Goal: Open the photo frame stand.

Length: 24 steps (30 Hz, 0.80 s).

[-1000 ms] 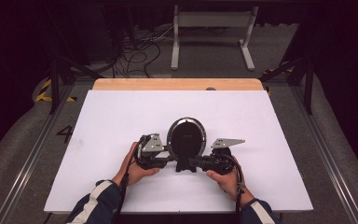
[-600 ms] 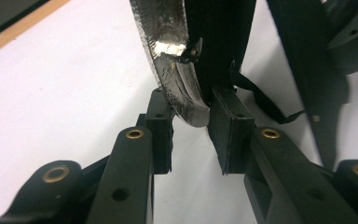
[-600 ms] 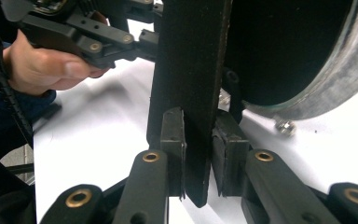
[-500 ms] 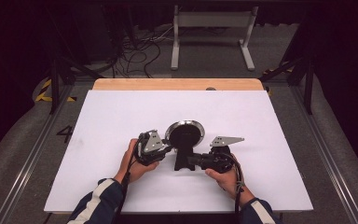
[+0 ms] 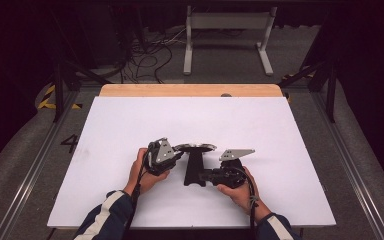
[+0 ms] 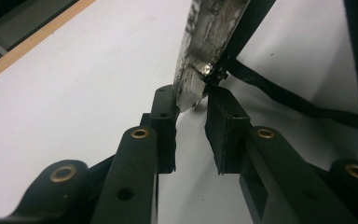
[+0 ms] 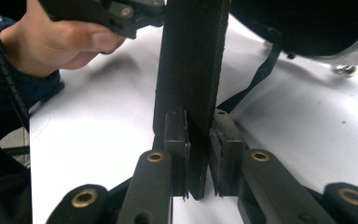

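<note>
pan (image 5: pixel 195 148) – mid-table (image 5: pixel 290 200) | left claw (image 5: pixel 179 154) at its left | right claw (image 5: pixel 206 176) – right of handle (image 5: pixel 194 170)

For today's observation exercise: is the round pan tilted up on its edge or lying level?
Level: the round pan shows edge-on as a thin ellipse, the left hand-held gripper at its rim, the right hand-held gripper clamping its black handle.

From above our side we look forward and down on the white tabletop (image 5: pixel 280 130); each gripper camera peers close along its own fingers at the same black stand (image 5: pixel 194 167) mid-table.
</note>
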Each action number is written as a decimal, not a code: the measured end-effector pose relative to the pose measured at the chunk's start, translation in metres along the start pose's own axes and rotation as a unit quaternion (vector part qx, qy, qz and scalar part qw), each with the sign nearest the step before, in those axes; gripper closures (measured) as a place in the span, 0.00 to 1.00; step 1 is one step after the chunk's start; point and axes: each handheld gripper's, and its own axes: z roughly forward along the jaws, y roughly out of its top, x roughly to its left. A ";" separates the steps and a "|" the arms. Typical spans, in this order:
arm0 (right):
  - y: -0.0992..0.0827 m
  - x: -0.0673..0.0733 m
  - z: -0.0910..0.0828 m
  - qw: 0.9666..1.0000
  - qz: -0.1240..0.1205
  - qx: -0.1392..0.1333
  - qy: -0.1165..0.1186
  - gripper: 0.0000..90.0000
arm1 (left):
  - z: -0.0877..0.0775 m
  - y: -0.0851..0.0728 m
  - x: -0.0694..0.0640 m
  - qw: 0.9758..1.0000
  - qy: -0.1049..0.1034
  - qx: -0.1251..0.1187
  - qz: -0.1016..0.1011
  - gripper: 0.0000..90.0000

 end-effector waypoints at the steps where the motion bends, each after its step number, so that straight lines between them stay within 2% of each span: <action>1: 0.000 0.000 0.000 1.000 0.001 -0.002 0.001 0.89 | 0.000 0.000 0.001 1.000 -0.001 0.000 -0.001 0.82; 7: -0.002 -0.002 0.000 1.000 0.006 -0.004 0.004 0.89 | 0.001 0.000 -0.001 1.000 0.004 0.002 0.007 0.83; 16: -0.004 -0.002 -0.001 1.000 0.008 -0.006 0.001 0.88 | 0.003 -0.001 0.001 1.000 0.001 -0.001 0.005 0.85; 19: -0.004 -0.001 -0.001 1.000 0.006 -0.006 -0.002 0.88 | 0.003 -0.002 0.002 1.000 -0.006 -0.004 0.001 0.85; 22: -0.004 0.000 -0.001 1.000 0.003 -0.006 -0.006 0.88 | 0.003 -0.003 0.003 1.000 -0.009 -0.006 -0.003 0.85; 24: -0.004 0.000 -0.001 1.000 0.002 -0.006 -0.007 0.88 | 0.003 -0.005 0.005 0.999 -0.019 -0.017 -0.027 0.85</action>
